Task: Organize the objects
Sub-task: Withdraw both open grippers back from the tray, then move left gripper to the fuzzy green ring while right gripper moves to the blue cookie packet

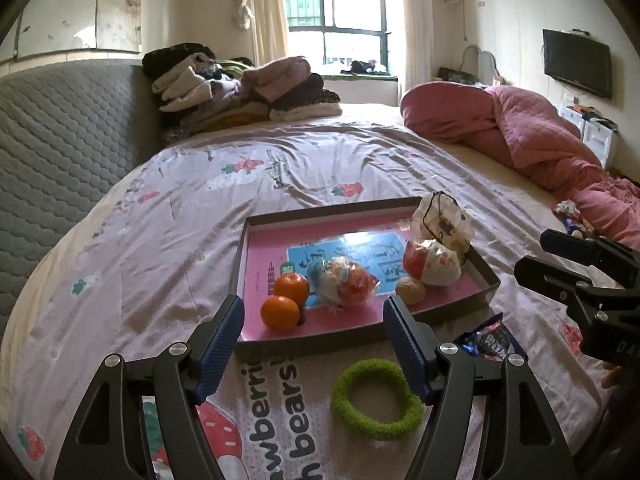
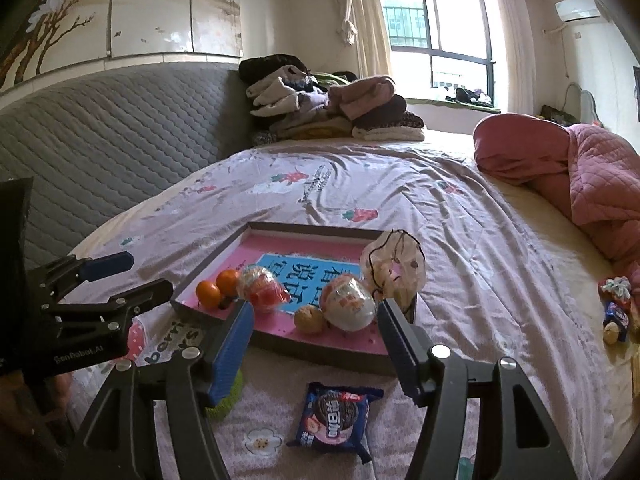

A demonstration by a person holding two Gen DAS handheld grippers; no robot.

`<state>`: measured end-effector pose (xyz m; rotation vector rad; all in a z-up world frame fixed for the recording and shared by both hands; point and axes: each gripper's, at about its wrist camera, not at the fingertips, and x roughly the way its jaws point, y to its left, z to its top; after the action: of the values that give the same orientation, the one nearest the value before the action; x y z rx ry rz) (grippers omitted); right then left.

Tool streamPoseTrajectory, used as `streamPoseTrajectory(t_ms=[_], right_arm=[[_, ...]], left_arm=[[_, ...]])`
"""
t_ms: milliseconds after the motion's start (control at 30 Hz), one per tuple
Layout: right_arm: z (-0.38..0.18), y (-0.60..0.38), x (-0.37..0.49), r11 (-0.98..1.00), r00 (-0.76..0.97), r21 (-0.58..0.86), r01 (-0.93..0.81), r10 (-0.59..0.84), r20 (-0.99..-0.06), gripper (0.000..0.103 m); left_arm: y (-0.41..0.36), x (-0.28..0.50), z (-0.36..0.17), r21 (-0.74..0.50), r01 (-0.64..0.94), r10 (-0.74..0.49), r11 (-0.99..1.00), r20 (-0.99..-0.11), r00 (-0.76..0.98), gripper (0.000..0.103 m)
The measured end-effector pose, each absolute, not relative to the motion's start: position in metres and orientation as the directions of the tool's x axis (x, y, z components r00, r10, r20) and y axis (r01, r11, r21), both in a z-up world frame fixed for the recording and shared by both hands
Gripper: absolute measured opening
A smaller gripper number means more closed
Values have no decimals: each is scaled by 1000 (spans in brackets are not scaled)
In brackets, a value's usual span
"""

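A shallow box tray (image 1: pixel 362 342) (image 2: pixel 280 344) with a pink floor lies on the bed. It holds two oranges (image 1: pixel 280 312) (image 2: pixel 208 292), two wrapped round snacks (image 1: pixel 344 280) (image 2: pixel 348 300), a walnut (image 1: pixel 410 290) (image 2: pixel 309 319) and a small drawstring bag (image 1: pixel 440 220) (image 2: pixel 394 264). A green fuzzy ring (image 1: pixel 376 398) (image 2: pixel 228 400) lies in front of the tray, under my open left gripper (image 1: pixel 314 344). A blue cookie packet (image 2: pixel 336 416) (image 1: pixel 490 340) lies below my open right gripper (image 2: pixel 316 340). Both grippers are empty.
A folded clothes pile (image 1: pixel 240 92) (image 2: pixel 328 100) sits by the grey headboard (image 1: pixel 60 140). A pink quilt (image 1: pixel 520 128) (image 2: pixel 580 168) lies at the right. More small snacks (image 2: pixel 618 312) (image 1: pixel 572 216) lie on the bed beside the quilt.
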<state>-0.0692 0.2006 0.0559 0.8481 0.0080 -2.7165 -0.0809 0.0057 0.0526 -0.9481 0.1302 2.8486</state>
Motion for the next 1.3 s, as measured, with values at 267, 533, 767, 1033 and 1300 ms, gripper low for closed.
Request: streamPoseTrajectory(t_ms=[267,533,767,1033,1300], right_arm=[[48,203,-67,-959,-771,88,270,-270,-576,64],[41,207,-69,-959,-754,95,267,-269,-599,64],[31,208,-70,-961,-732,96,258,-259,-631,64],[16,209,-70,-964,-704,95,250,-248,-666,64],[4,207,-72,-967,-676,79,244,-228,-701,64]], left_arm=[[8,-80,41,39,-159,99,-987,-629,-771,73],[10,-81,27,35,-165,101,-986,-661,-744,73],[9,-84,8,26,-163,96,-986,-710,-697,73],[8,-86,-7,21,-160,90,-987,-749,-656,73],[10,-87,-20,24,-161,81,-987,-783,-617,73]])
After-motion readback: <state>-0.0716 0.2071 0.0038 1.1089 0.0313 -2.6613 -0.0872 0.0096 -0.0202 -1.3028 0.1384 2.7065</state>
